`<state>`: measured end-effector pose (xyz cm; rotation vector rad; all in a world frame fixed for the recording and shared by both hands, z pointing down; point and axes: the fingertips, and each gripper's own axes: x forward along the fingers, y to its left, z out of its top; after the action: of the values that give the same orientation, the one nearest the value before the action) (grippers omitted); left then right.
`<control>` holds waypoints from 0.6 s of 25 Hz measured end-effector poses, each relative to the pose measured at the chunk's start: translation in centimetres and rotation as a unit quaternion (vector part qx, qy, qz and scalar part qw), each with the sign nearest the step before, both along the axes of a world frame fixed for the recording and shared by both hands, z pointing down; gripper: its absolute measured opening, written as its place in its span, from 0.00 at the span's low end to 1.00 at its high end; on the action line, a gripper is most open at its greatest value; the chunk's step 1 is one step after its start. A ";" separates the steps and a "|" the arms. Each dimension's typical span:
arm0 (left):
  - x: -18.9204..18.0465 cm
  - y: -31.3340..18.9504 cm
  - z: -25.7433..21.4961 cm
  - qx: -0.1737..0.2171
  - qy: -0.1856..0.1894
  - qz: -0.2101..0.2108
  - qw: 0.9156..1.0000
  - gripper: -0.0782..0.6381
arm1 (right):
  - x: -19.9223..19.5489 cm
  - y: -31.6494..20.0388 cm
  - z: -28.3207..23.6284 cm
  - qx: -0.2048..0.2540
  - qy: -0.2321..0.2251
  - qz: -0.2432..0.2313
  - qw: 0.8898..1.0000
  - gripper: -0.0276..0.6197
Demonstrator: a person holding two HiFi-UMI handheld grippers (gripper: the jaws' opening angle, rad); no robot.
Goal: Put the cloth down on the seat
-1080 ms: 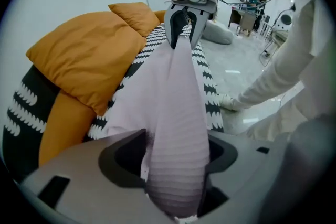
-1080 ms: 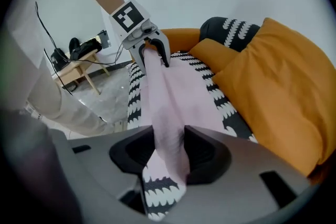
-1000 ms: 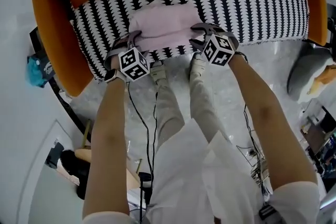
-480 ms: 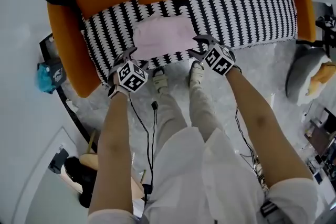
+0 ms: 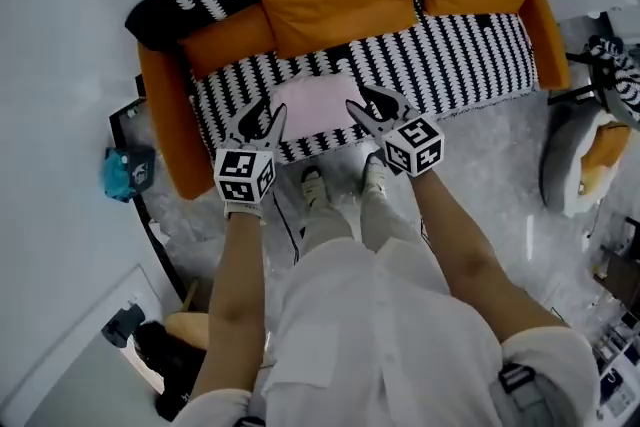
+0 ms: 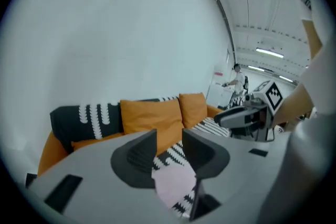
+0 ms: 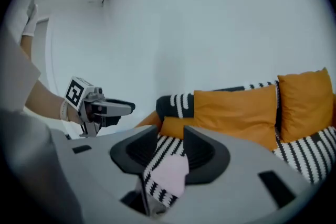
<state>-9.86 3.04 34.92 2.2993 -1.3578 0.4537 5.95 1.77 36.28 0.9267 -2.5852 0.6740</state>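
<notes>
The cloth (image 5: 312, 103) lies flat on the seat (image 5: 460, 55), in its left half and close to the near edge, so the putting down looks done; as far as I can judge, nothing is left but to draw the hands back. It is a pale pink rectangle whose long axis runs left to right along the seat, its near edge lined up with the seat's front edge, and no corner looks folded, though the grippers hide its near corners. The left gripper (image 5: 262, 115) and the right gripper (image 5: 362, 101) hover just over those corners, apart from the cloth. Both have jaws standing apart and have just been closing partway on nothing; each gripper view shows only the distant cloth and striped seat through the gap.
</notes>
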 end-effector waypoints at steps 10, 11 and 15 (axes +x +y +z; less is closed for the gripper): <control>1.0 -0.3 -19.2 0.175 0.010 -0.046 0.983 0.15 | 1.3 -1.8 -19.3 0.158 -0.079 0.039 0.983 0.06; 1.2 -0.3 -20.3 0.184 0.011 -0.047 0.982 0.14 | 1.4 -1.8 -20.6 0.167 -0.081 0.039 0.982 0.06; 2.0 -0.5 -24.3 0.218 0.013 -0.045 0.975 0.13 | 1.9 -1.7 -24.3 0.194 -0.083 0.040 0.977 0.05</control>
<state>-7.90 2.56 10.63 2.5548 -1.6748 0.0986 7.87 0.11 12.00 1.1378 -2.9044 0.2760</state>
